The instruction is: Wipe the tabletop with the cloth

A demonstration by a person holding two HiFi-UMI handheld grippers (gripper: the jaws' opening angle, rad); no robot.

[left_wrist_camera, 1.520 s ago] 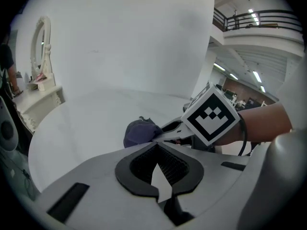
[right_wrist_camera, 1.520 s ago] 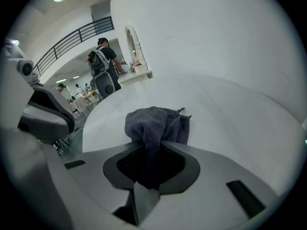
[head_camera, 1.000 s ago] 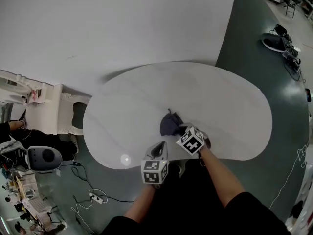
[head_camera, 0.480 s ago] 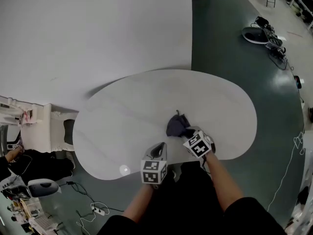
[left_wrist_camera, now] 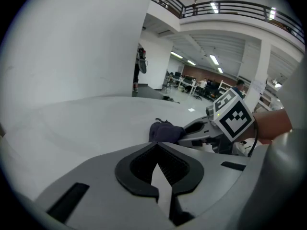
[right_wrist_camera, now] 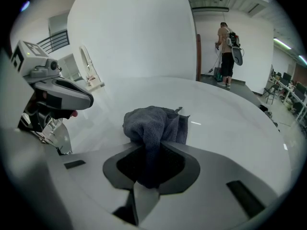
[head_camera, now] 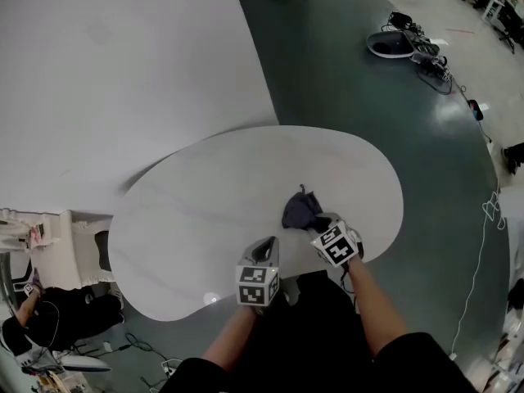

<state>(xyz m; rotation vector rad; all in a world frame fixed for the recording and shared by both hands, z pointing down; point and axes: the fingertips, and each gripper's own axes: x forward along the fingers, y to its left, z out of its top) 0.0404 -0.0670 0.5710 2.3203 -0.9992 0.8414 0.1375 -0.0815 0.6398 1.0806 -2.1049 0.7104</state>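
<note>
Right gripper (right_wrist_camera: 147, 172) bites down on the dark grey cloth (right_wrist_camera: 154, 123), bunched on the white table (head_camera: 205, 211) near its front edge. Left gripper (left_wrist_camera: 159, 170) hangs beside it, jaws together, clear of the cloth.

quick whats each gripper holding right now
Left gripper: shut, holding nothing.
Right gripper: shut on the dark grey cloth.
</note>
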